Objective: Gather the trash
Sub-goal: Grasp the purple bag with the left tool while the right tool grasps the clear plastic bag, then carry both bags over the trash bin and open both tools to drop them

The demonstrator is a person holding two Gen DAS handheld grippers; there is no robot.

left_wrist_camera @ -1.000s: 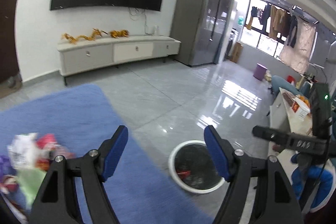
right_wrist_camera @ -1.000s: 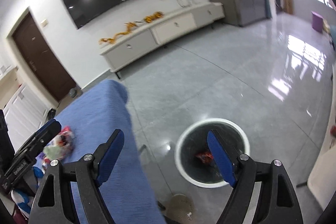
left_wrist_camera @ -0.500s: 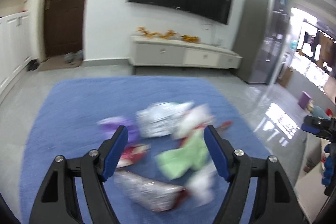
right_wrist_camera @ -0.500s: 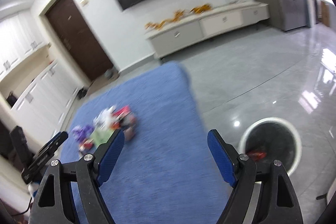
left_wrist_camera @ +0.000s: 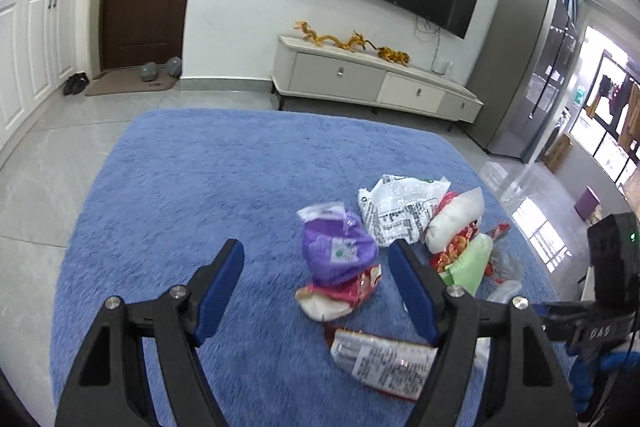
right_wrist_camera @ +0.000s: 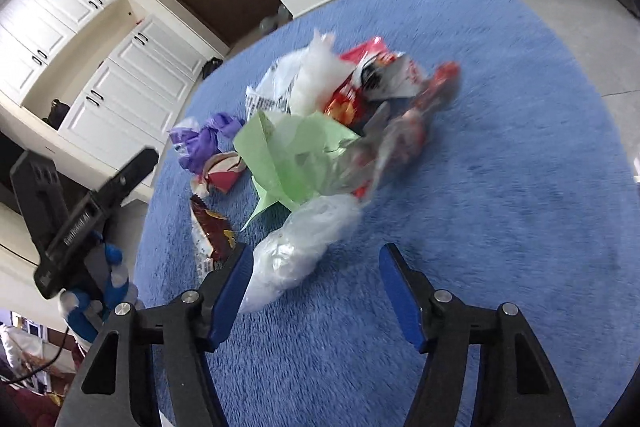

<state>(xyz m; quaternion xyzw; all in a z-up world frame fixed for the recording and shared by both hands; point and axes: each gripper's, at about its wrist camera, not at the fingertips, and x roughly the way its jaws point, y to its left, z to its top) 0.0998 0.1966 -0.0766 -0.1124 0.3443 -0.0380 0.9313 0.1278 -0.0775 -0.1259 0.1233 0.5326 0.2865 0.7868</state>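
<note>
Blue rug [left_wrist_camera: 208,187] now fills both views where the floor bin sat a second ago. Trash pile [left_wrist_camera: 384,243] lies at twelve o'clock, so collecting resumes. Left gripper [left_wrist_camera: 316,283] and right gripper [right_wrist_camera: 316,283] hover with fingers apart, empty; clear bag [right_wrist_camera: 300,247] sits nearest.

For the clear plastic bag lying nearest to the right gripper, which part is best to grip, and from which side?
Probably the bulging near end of the clear plastic bag, approached from above. It lies crumpled on the blue rug, its puffed folds standing up and free of the green paper behind. The right gripper is open and nearly over it.
</note>
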